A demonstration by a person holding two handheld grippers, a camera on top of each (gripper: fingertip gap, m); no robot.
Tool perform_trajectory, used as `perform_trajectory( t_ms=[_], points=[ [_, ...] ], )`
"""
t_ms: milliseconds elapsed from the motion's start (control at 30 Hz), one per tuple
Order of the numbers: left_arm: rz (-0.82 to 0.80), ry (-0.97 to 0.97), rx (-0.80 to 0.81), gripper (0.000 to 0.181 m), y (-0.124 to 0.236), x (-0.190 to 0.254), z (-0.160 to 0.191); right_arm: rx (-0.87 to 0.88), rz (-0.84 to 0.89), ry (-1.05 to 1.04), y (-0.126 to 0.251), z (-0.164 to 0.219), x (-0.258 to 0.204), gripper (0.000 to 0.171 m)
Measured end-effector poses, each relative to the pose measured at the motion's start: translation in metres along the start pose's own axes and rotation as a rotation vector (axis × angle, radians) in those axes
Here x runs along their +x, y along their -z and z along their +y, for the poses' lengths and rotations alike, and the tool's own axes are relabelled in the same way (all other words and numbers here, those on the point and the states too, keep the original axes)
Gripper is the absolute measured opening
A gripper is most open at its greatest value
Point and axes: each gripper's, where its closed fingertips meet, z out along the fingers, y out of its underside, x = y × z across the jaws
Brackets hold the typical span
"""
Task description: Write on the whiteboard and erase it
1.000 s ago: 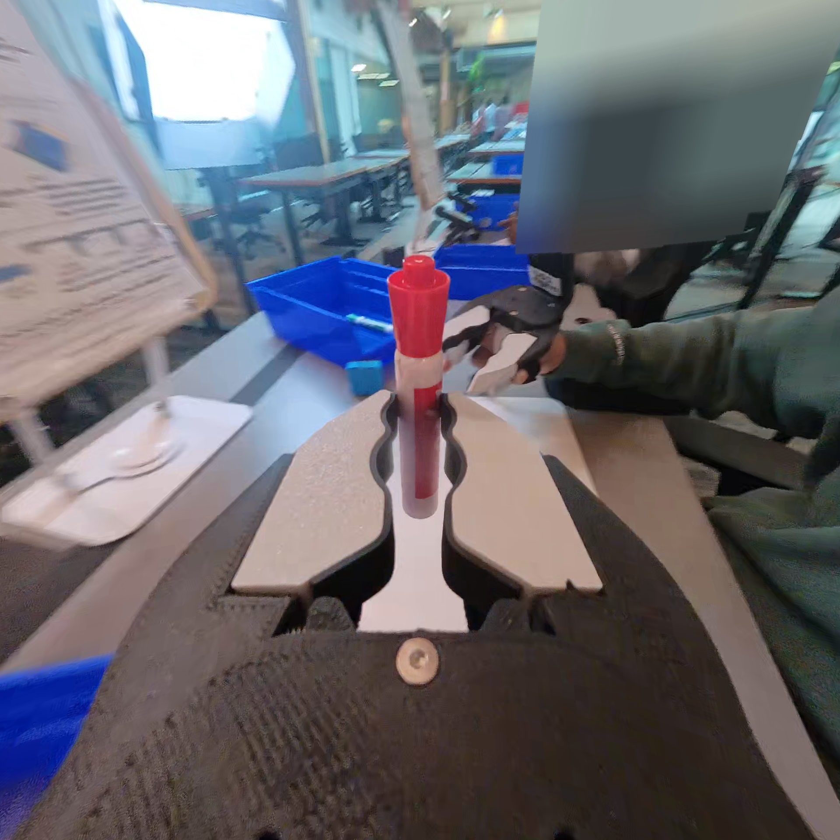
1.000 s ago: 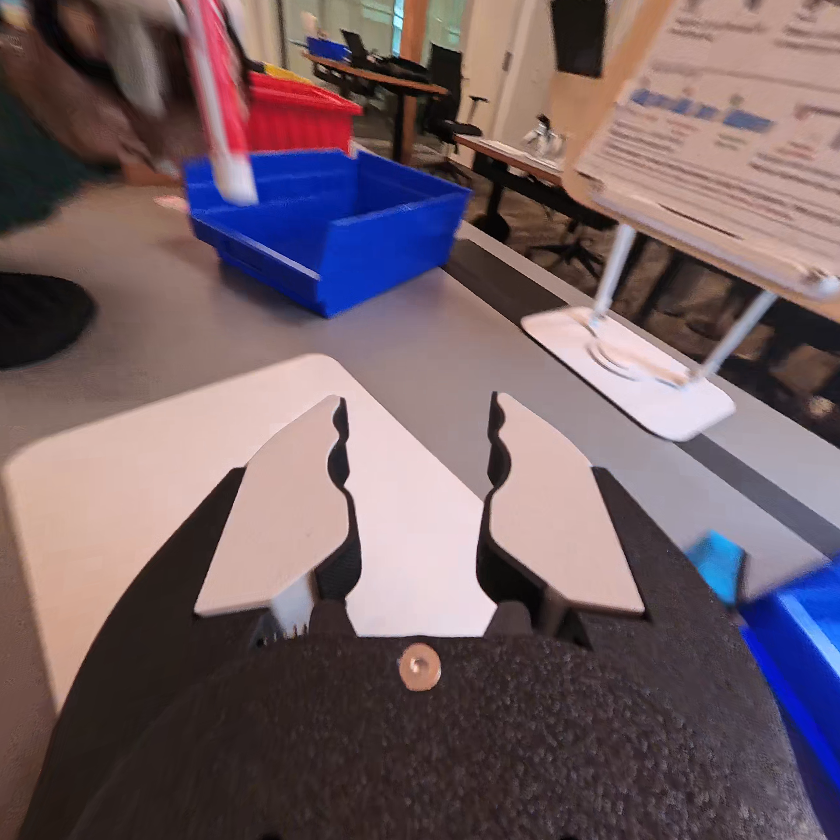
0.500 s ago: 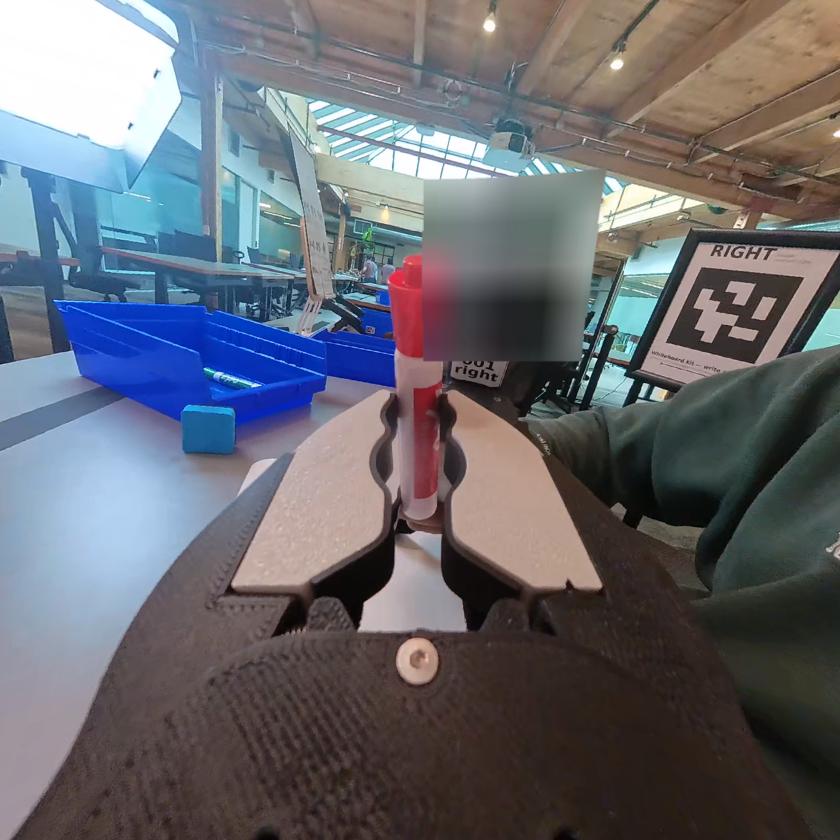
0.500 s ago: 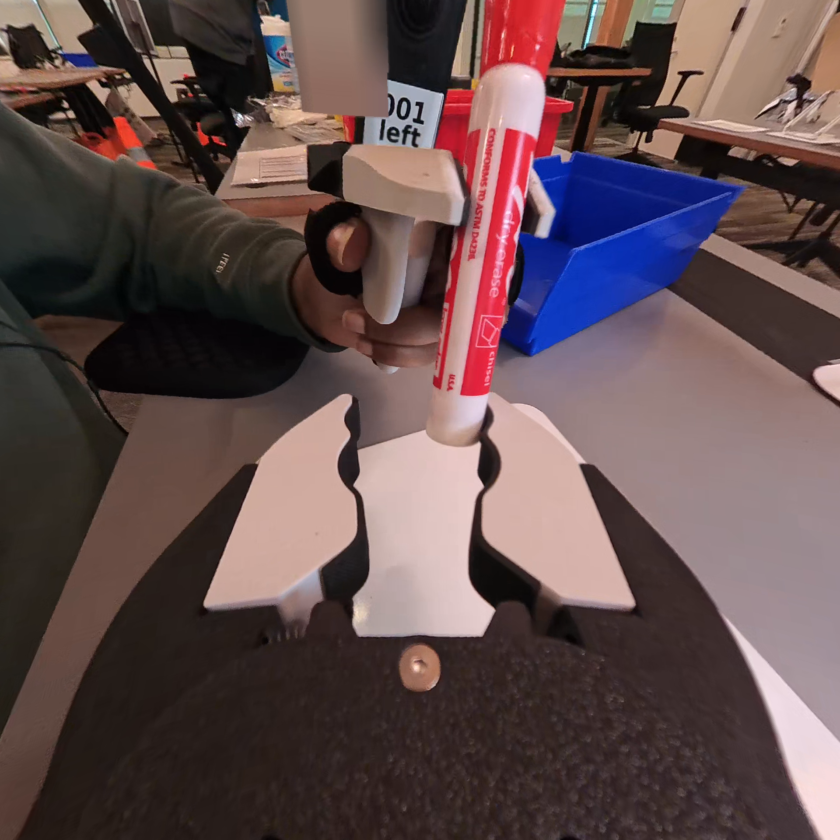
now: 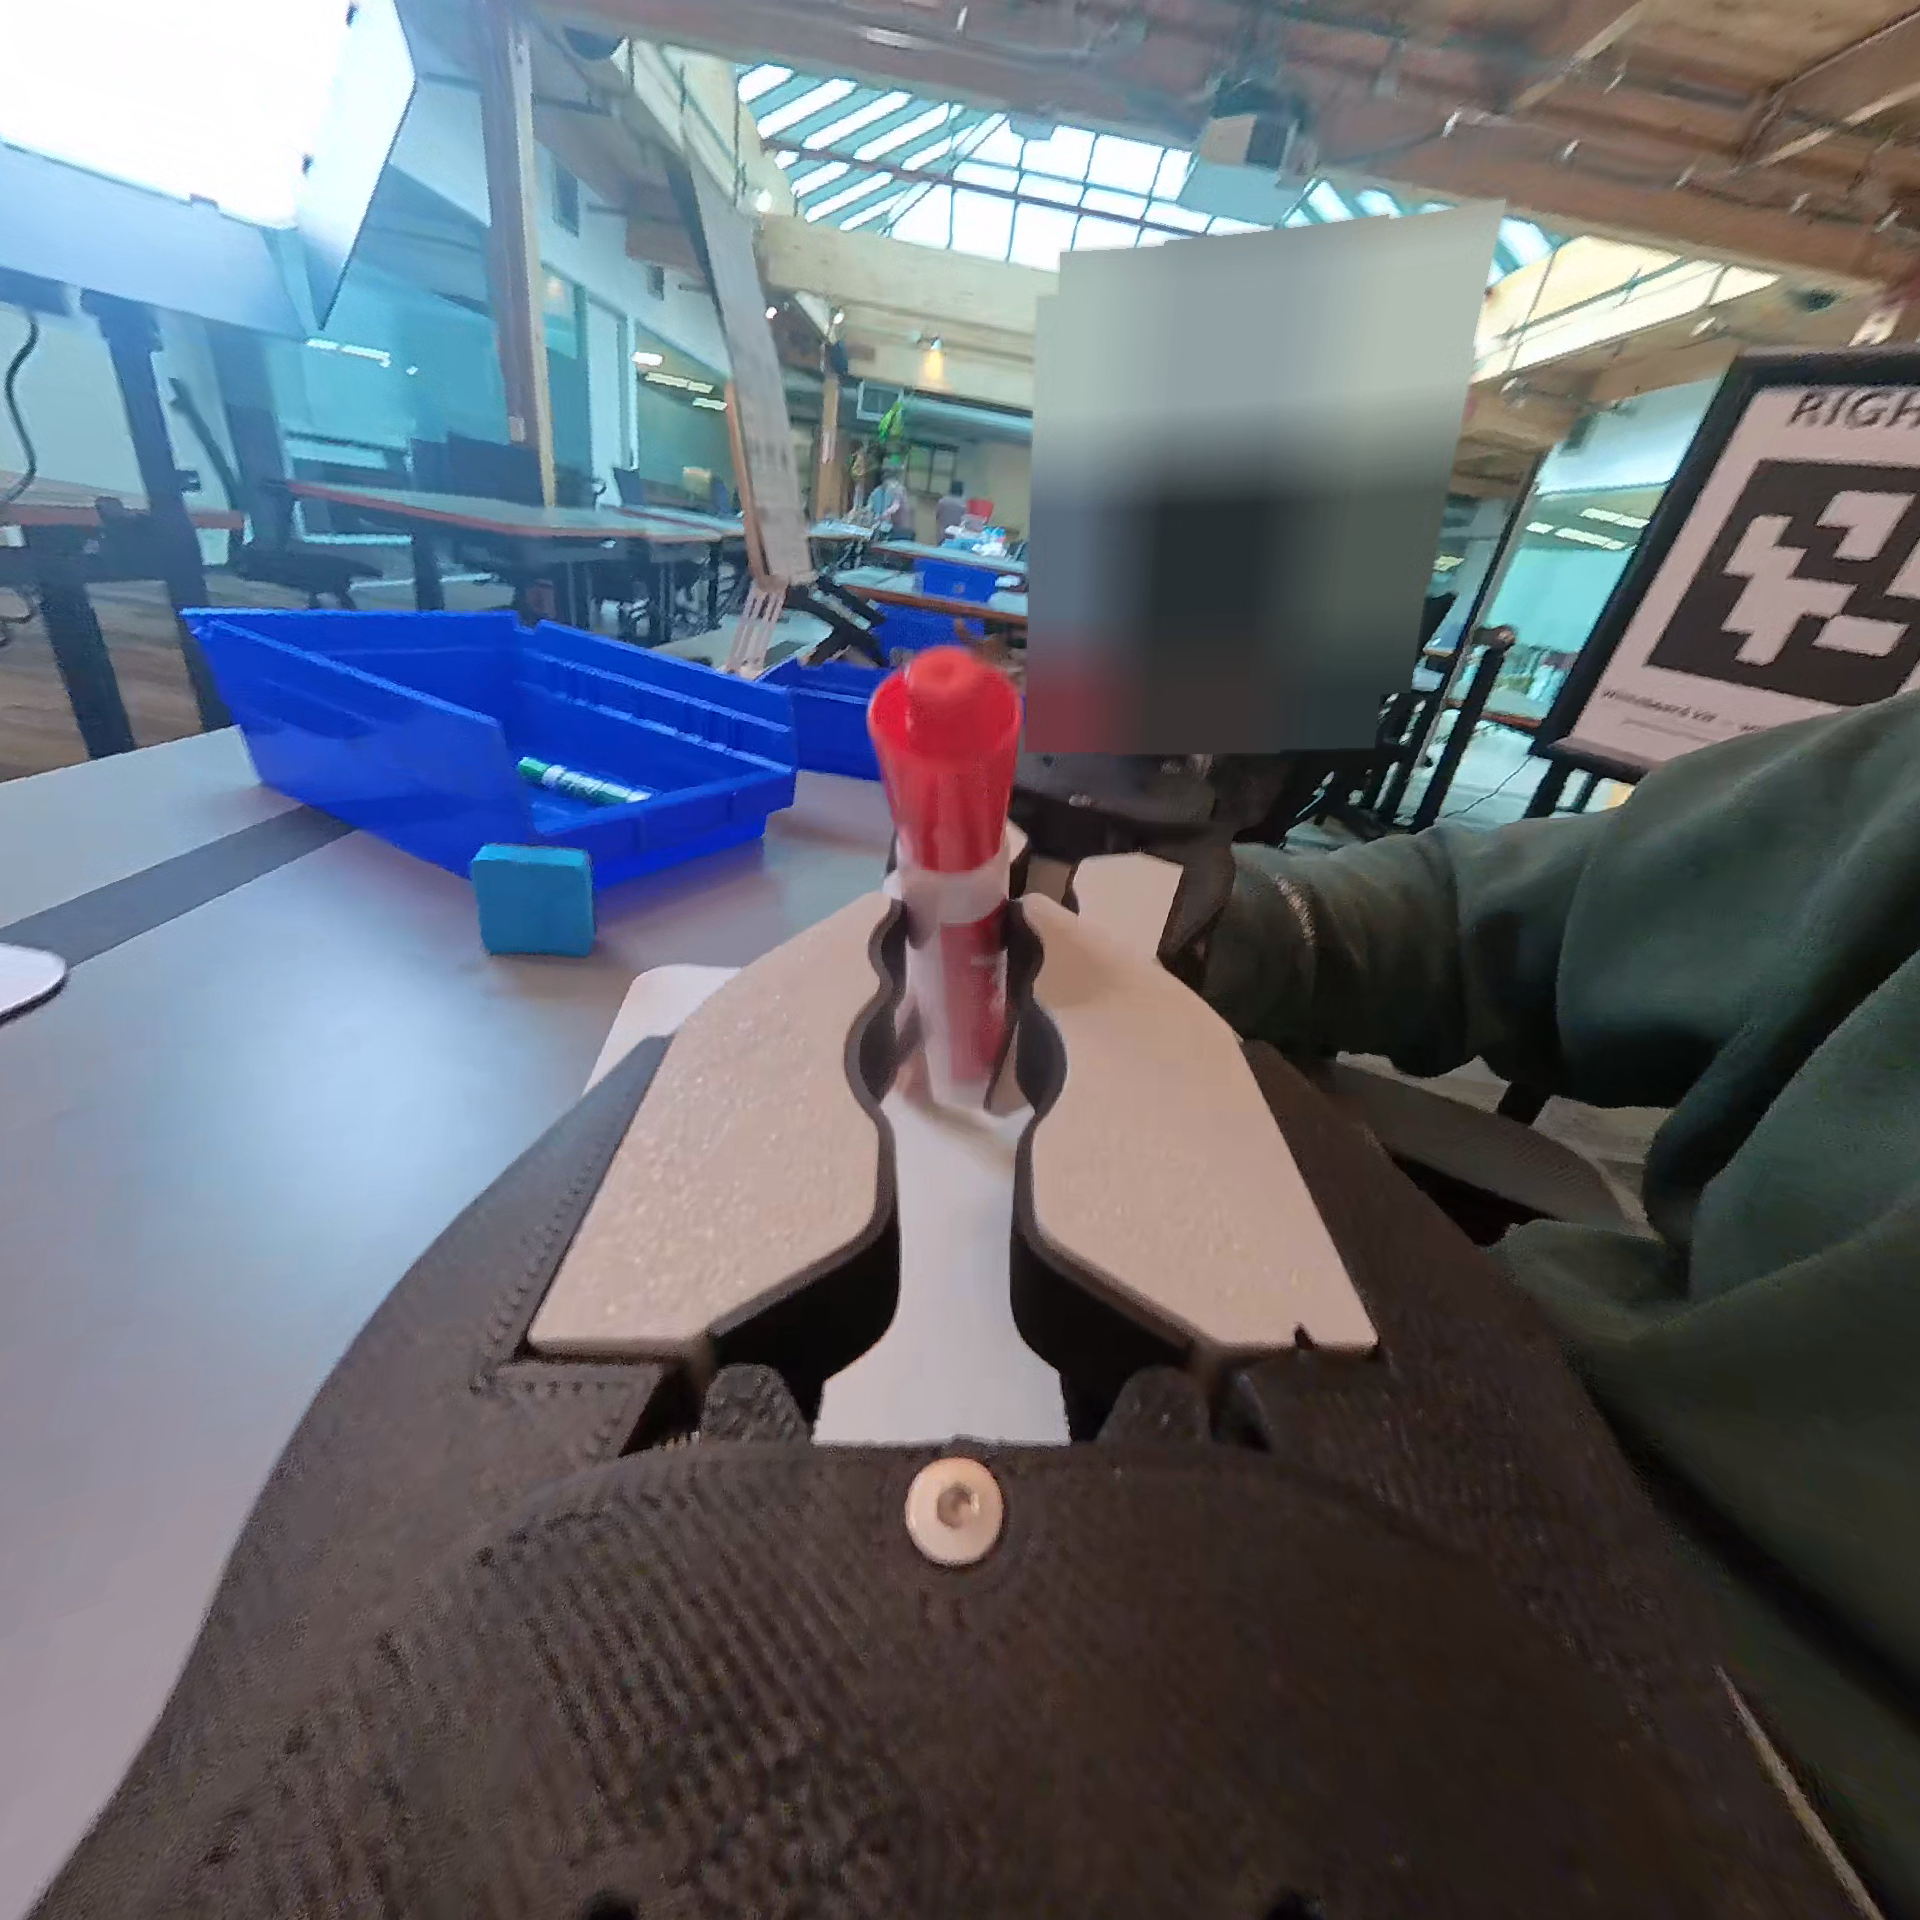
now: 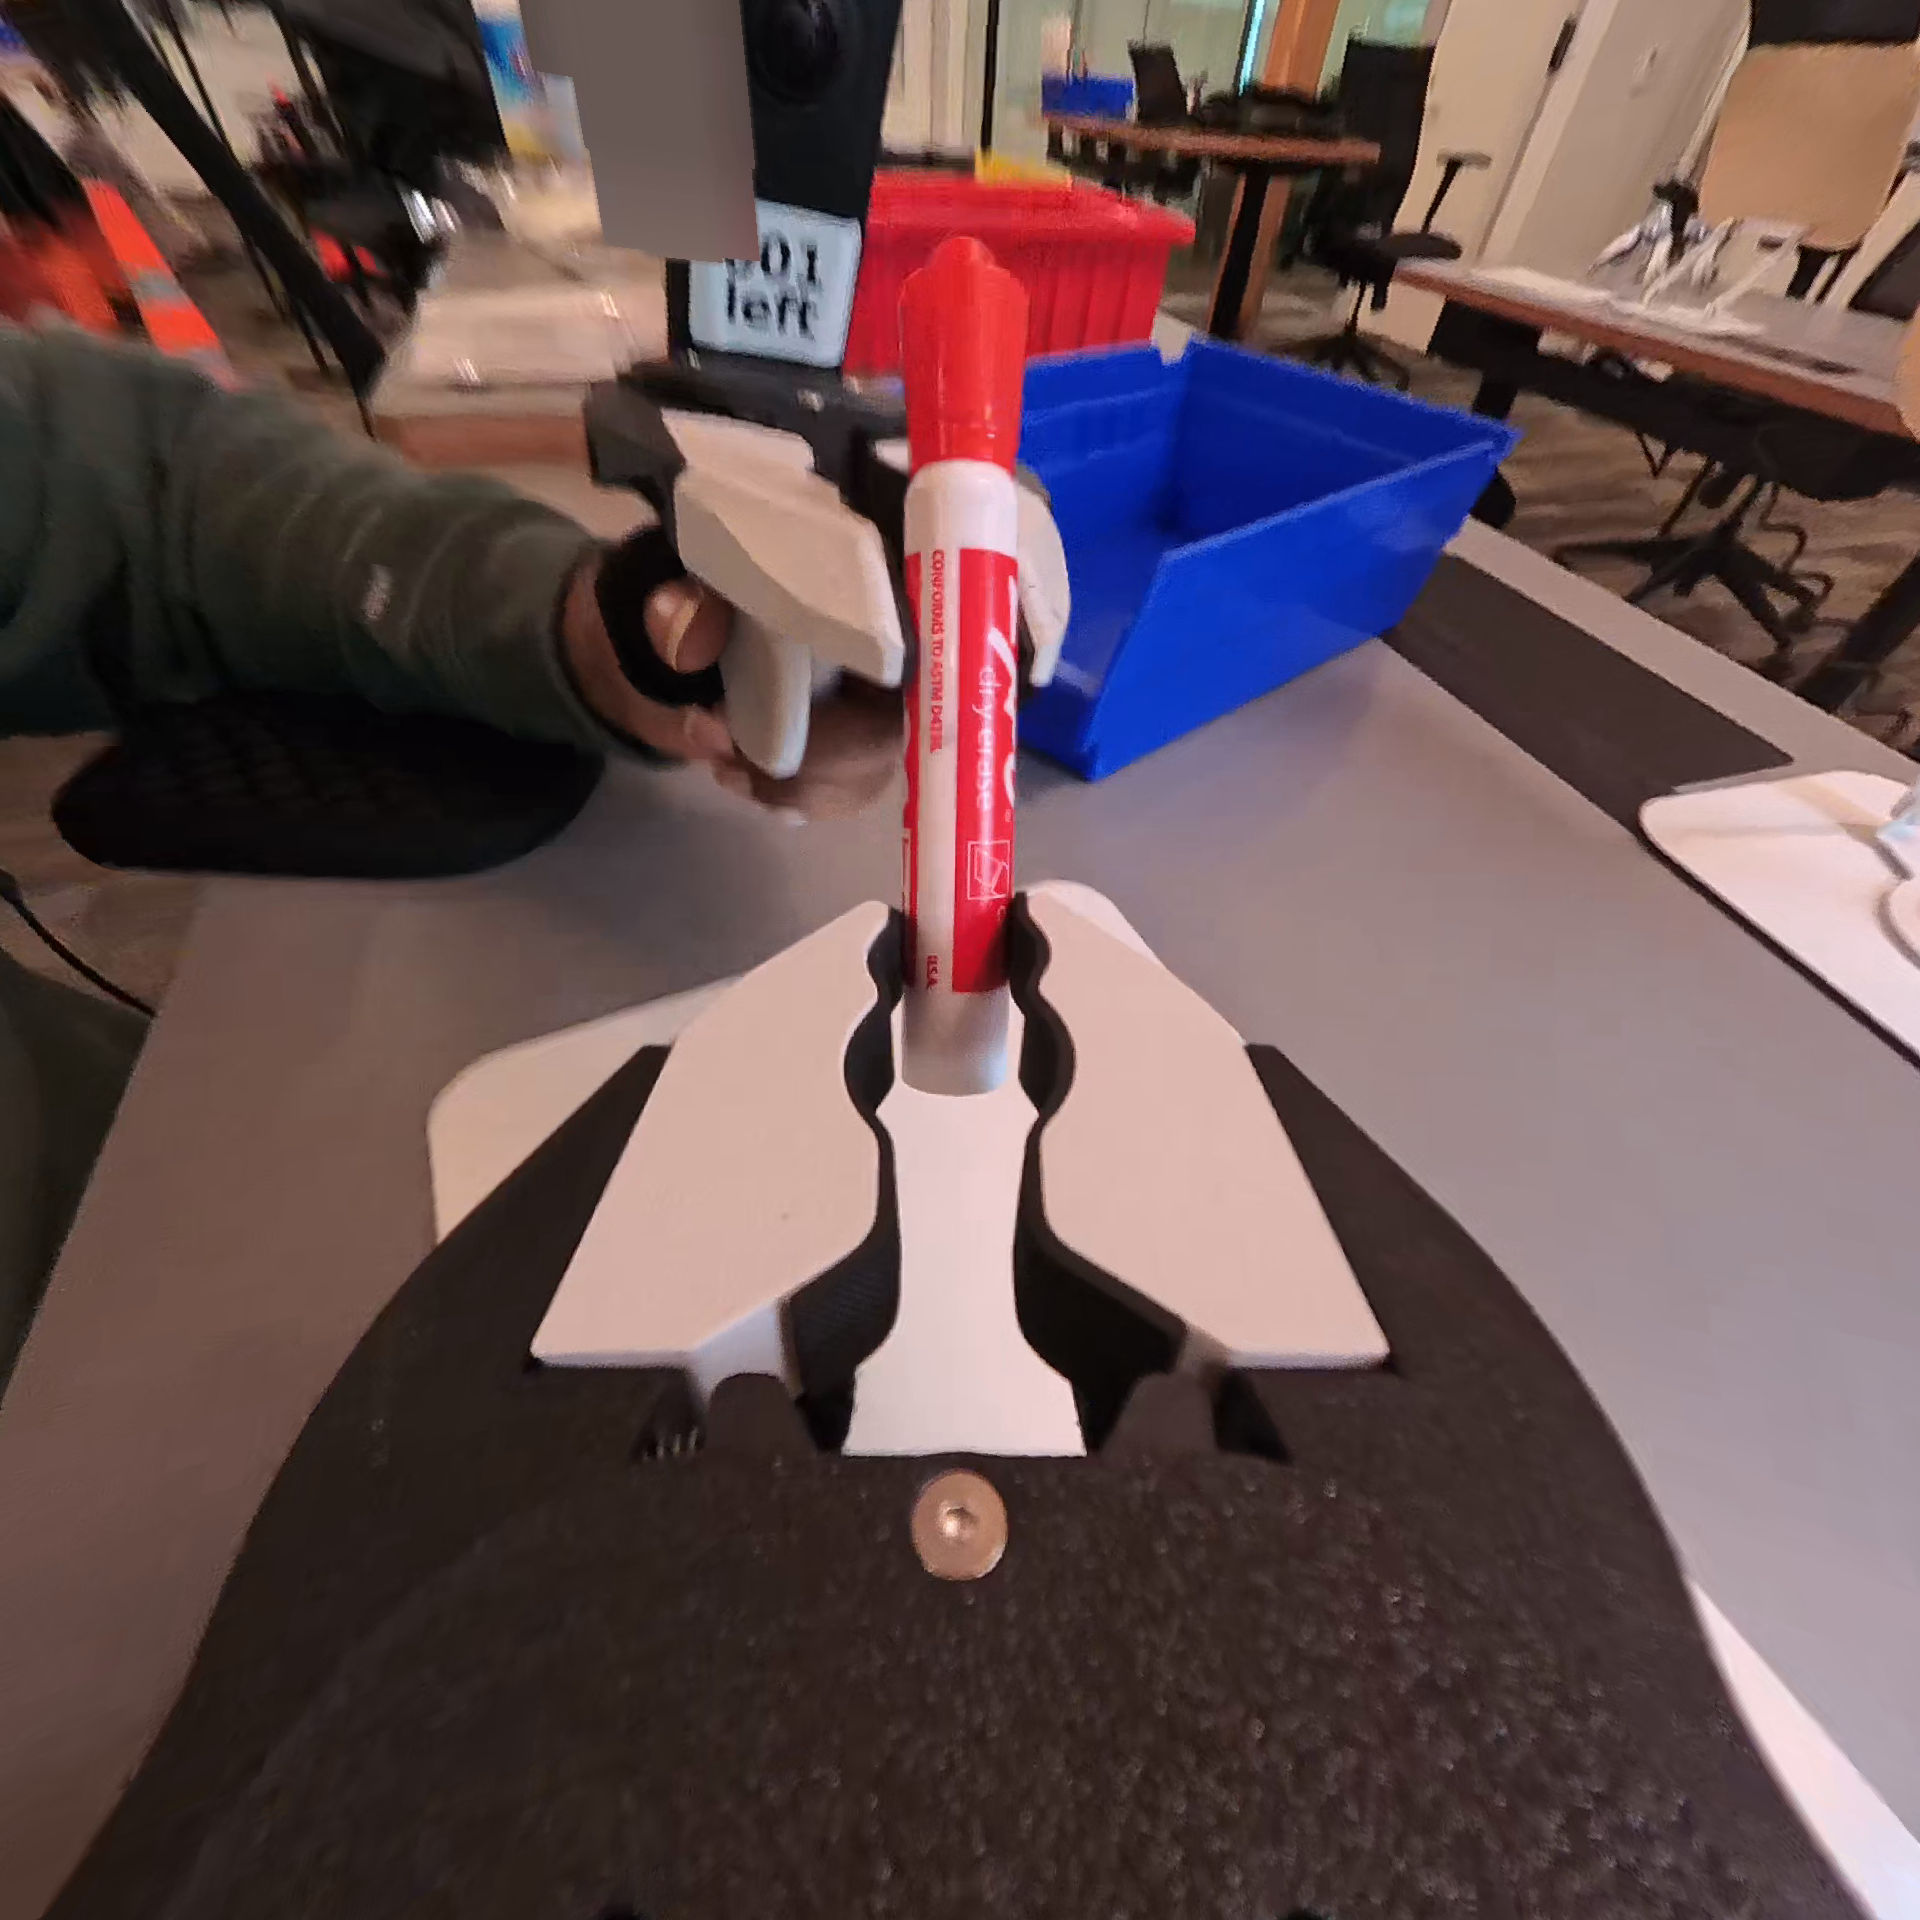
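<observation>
In the left wrist view, the left gripper [image 5: 951, 940] has its two pale fingers [image 5: 748, 1132] closed against the barrel of a red marker [image 5: 943, 831]. The marker stands nearly upright, long axis vertical, red cap at the top and tipped a little toward the camera, its blunt lower end between the fingers. Under the gripper lies the whiteboard [image 5: 665, 997], flat on the grey table [image 5: 260, 1091]. A blue eraser [image 5: 533, 897] sits on the table just in front of a blue bin [image 5: 436, 717], which holds one green marker [image 5: 582, 781] lying on its floor. Beyond the red marker, the right gripper [image 5: 1049, 868] shows in part, held by a person in a green sleeve [image 5: 1507, 935]; its fingertips are hidden behind the marker.

In the right wrist view, the right gripper [image 6: 956, 940] has its jaws drawn in on the lower white end of the marker [image 6: 956, 644], the fingers [image 6: 1153, 1143] pressing both sides. The marker stands upright, cap up, base just above the whiteboard [image 6: 468, 1143]. Higher on the barrel, the left gripper [image 6: 966, 603] clamps the same marker from the far side. To the right, another blue bin [image 6: 1247, 561] rests on the table [image 6: 1403, 987]; what it holds cannot be seen. A red bin [image 6: 1070, 260] stands behind.
</observation>
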Motion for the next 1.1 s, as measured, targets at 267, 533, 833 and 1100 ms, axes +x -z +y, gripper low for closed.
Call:
perform_trajectory(
  t_ms=[267,533,833,1100],
  points=[
    [-0.012,0.009,-0.078,0.037,0.012,-0.021,0.007,-0.266,0.092,0.214,0.015,0.039,0.018,0.019],
    [0.025,0.017,-0.177,0.026,0.011,-0.027,0.025,-0.248,0.093,0.169,0.023,0.036,0.023,0.019],
    [0.038,0.048,-0.249,0.020,0.016,-0.023,0.038,-0.206,0.053,0.177,0.023,0.036,0.018,0.020],
    [0.094,0.164,-0.173,0.024,0.017,-0.018,0.029,-0.183,0.040,0.197,0.026,0.027,0.011,0.019]
  ],
)
